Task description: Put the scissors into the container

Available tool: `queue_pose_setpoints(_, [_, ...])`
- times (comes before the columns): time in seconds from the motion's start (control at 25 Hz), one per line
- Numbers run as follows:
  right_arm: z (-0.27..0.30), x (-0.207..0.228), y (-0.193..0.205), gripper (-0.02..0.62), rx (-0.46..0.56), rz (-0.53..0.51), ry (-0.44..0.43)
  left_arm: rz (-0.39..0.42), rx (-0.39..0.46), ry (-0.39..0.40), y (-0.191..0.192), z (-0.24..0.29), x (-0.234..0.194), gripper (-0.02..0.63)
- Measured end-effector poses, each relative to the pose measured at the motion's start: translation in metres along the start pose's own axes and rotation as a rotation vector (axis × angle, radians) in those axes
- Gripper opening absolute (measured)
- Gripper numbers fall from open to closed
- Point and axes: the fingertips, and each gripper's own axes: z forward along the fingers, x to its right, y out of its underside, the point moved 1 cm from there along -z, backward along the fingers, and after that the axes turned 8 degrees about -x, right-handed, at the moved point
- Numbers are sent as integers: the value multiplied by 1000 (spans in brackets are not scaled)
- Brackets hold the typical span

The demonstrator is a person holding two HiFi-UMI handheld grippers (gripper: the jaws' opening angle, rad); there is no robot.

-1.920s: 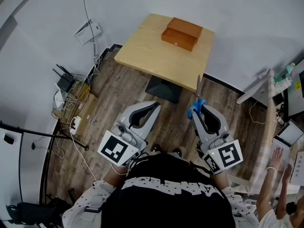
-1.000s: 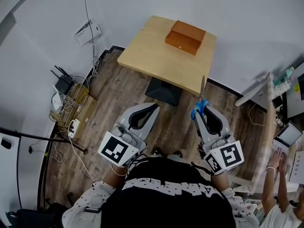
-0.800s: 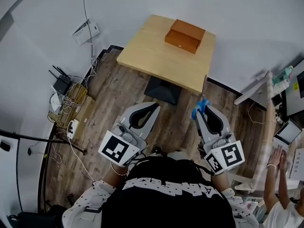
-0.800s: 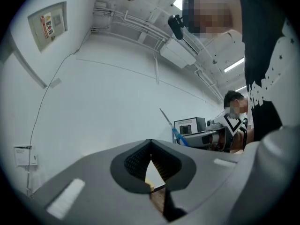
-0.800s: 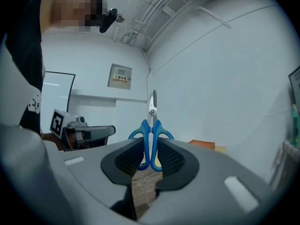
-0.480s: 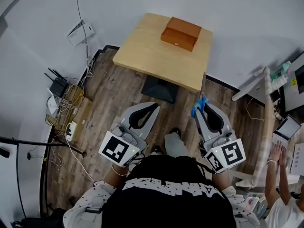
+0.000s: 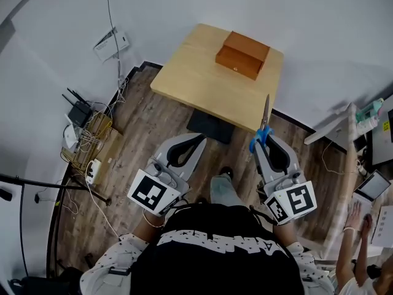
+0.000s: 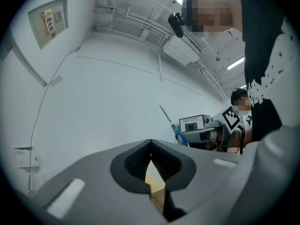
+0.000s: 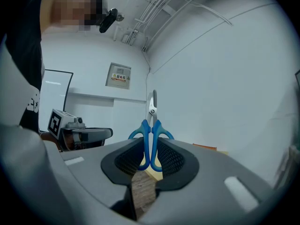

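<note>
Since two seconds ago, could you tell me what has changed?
The person is stepping towards the table: a leg now shows between the grippers, and the container sits slightly lower in the head view. The right gripper stays shut on the scissors, the left gripper shut and empty.

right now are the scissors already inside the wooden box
No, the scissors are clamped by their blue handles in the jaws of the right gripper, away from the closed wooden box.

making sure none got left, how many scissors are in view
1. The scissors are clamped by their blue handles in the right gripper, blades pointing toward the table. The box on it could hide others.
</note>
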Motion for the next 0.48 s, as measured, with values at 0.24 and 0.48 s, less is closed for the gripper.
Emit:
queue_pose_setpoints(0.24, [28, 26, -3, 104, 10, 20, -24, 15, -25, -25, -5, 22, -18, 2])
queue_pose_setpoints(0.48, [49, 47, -8, 104, 15, 29, -48, 14, 1, -70, -9, 39, -38, 2])
